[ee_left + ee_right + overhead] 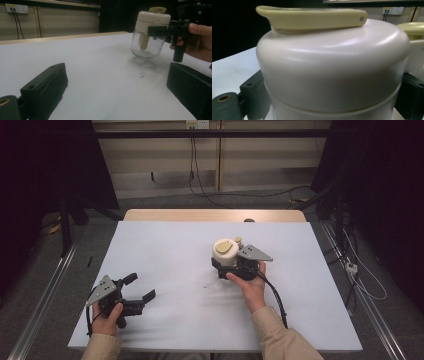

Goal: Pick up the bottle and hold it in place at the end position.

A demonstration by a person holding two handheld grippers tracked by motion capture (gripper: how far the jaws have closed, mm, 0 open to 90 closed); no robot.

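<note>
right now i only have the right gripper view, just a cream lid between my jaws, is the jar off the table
Observer: Yes. In the left gripper view the jar hangs above the white table, with a shadow beneath its clear base.
Operator: where on it is my tool gripping
Observer: The right tool clamps the cream lid section, just above the clear glass part.
Operator: and the other tool
Observer: The left tool sits near the table's front left corner, jaws spread, holding nothing, well apart from the jar.
</note>
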